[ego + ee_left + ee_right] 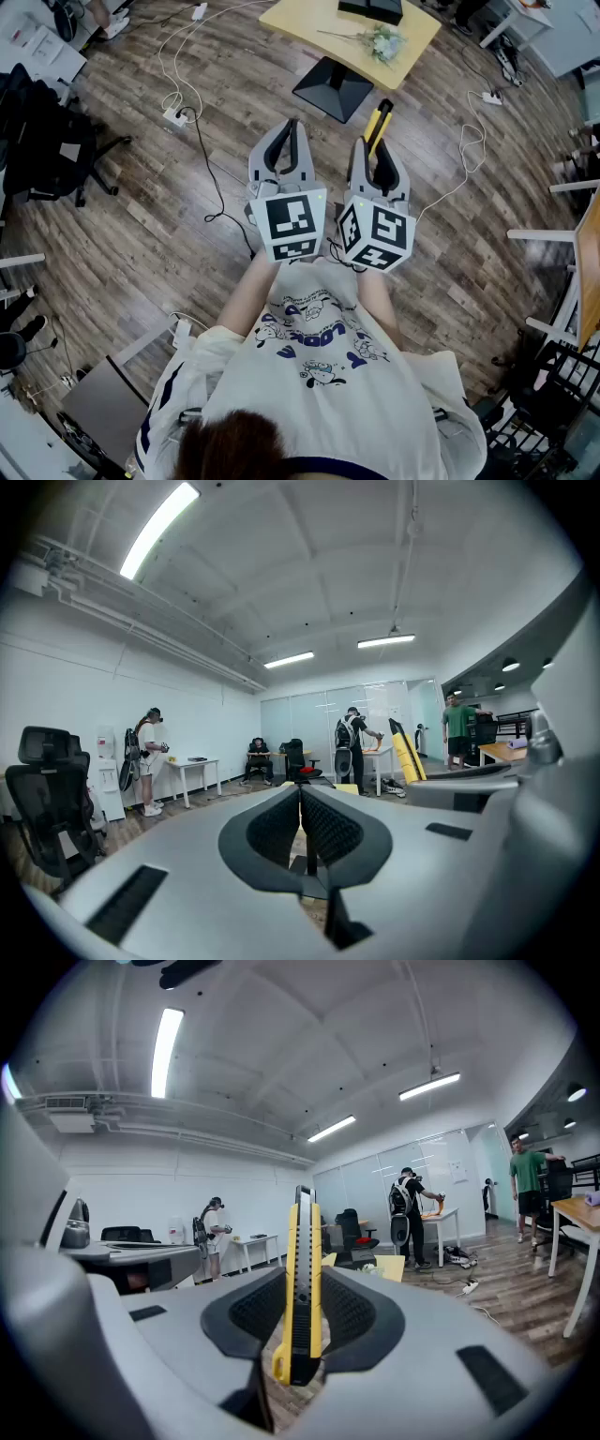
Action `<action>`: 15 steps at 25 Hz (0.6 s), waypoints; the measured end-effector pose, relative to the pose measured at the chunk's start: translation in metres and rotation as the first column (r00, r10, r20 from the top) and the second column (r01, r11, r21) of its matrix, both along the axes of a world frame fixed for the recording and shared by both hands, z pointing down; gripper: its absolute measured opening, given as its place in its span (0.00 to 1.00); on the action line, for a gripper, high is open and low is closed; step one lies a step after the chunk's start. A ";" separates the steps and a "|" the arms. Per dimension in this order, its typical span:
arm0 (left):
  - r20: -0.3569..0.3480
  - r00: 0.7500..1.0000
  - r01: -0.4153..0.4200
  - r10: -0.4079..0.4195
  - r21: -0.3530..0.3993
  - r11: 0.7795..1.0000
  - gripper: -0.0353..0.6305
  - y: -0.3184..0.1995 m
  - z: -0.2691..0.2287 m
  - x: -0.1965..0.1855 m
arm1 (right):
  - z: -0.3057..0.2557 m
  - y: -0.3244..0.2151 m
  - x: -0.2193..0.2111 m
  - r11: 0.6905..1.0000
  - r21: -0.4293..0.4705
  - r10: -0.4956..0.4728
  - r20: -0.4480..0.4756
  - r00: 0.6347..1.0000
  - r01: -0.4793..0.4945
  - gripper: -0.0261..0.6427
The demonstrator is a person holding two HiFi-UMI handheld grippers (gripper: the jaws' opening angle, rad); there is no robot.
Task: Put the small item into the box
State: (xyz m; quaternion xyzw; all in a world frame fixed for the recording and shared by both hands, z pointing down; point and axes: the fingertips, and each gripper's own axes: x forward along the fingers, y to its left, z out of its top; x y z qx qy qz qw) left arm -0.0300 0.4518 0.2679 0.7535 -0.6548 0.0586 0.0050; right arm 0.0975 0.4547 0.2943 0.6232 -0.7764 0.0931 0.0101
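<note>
Both tools are up and level in front of the person, side by side over the wooden floor (pixel 141 234), marker cubes close to the white shirt. Look at the left tool (pixel 302 797): its ribbed pads are clenched tip to tip, and there's nothing at all between them. Over on the right tool (pixel 305 1277) it's a different story, with the jaws clamped on a yellow utility knife (pixel 378 120). The knife stands upright on its edge between the pads, its yellow-and-black body sticking out well past the fingertips and pointing ahead. So the small item is in the air, gripped on the right, well short of the target. Ahead, at the top of the head view, sits the yellow desk (pixel 309 23) on its black foot (pixel 333 89). On it rests a black box (pixel 371 8), partly cut off by the frame edge, with a small bunch of flowers (pixel 382 41) just beside it. White cables (pixel 178 75) trail across the floor to the left, and a black office chair (pixel 47 141) stands further left.
</note>
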 end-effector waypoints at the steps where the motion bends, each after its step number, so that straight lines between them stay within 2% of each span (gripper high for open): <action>1: -0.001 1.000 0.001 -0.001 0.000 1.000 0.08 -0.001 0.000 -0.001 | 0.000 -0.001 -0.002 1.000 0.002 -0.001 -0.002 1.000 0.001 0.23; 15: -0.016 1.000 -0.021 0.021 -0.005 1.000 0.08 -0.020 0.005 -0.011 | 0.004 -0.019 -0.016 1.000 0.010 0.001 -0.015 1.000 -0.001 0.23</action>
